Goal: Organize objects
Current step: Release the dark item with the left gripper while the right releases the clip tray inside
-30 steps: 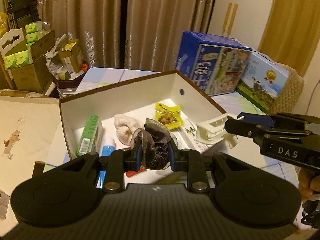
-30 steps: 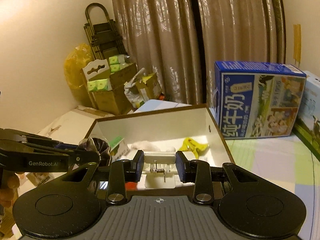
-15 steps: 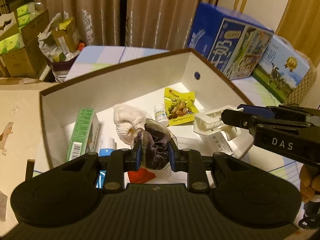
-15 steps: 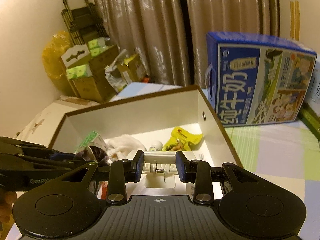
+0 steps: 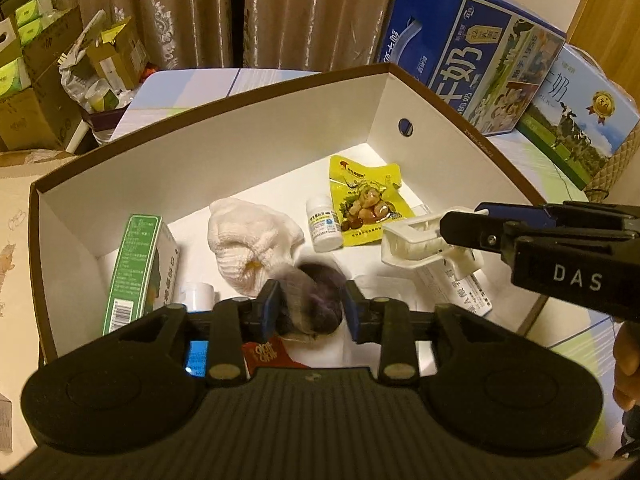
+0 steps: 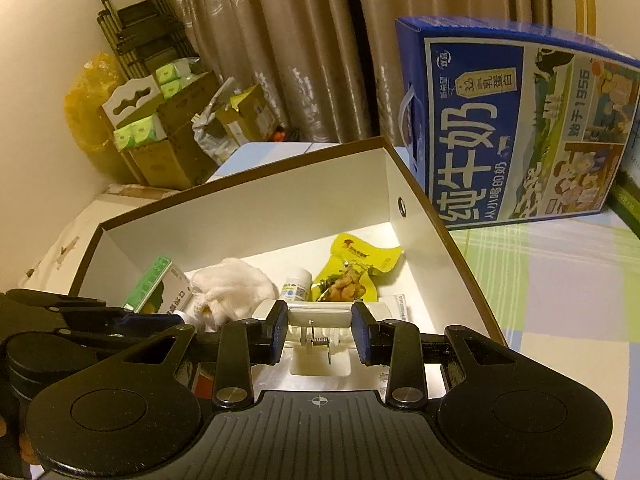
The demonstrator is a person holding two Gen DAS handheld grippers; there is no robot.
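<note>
Fingers [image 5: 267, 307] of the left gripper [image 5: 310, 312] stand apart over the near part of the white box [image 5: 224, 168], and a dark purple bundle [image 5: 316, 300] sits blurred between them; whether the blue pads touch it cannot be told, though a gap shows on the right side. The right gripper [image 6: 320, 330] is clenched on a white plastic clip [image 6: 320, 320], its blue pads pressing both ends, with the clip's small metal spring showing between them. From the left wrist view the same clip [image 5: 416, 242] hangs over the right side of the box, held at the tip of the right gripper [image 5: 460, 226].

Just beyond the bundle lies a white knitted sock [image 5: 252, 240], touching it or nearly so. To the left a green carton [image 5: 134, 272] leans on its edge near the left wall. A small white pill bottle [image 5: 324, 224] stands just beside a yellow snack packet [image 5: 364, 200], which lies flat toward the far right corner. A red packet [image 5: 268, 354] and a blue-labelled item [image 5: 198, 358] peek out under the left gripper.

Outside the box, a blue milk carton [image 6: 516, 128] stands on the checked cloth [image 6: 560, 280] to the right, near the far right corner. Brown curtains [image 6: 280, 52] hang behind, and cardboard boxes [image 6: 168, 148] pile up in the left corner
</note>
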